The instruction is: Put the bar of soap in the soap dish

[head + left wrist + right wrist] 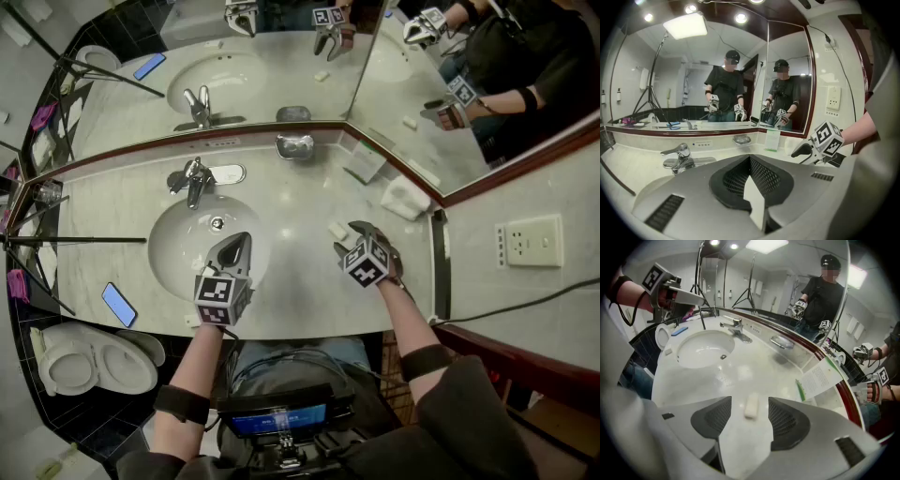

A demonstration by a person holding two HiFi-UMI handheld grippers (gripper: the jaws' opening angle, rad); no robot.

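Right gripper (750, 403) is held open over the bar of soap (337, 230); jaws should be closed squarely across its long sides. Left gripper (234, 246) is closed, empty.

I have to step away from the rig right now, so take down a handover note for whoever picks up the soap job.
Left gripper: shut, empty, over the sink.
Right gripper: fingers apart either side of the soap, not gripping it.
Soap: flat on the counter, right of the sink.
Dish: at the back by the mirror, looks empty.
Done: the right gripper is lined up on the soap.
Left: close on the soap, carry it to the dish, release.
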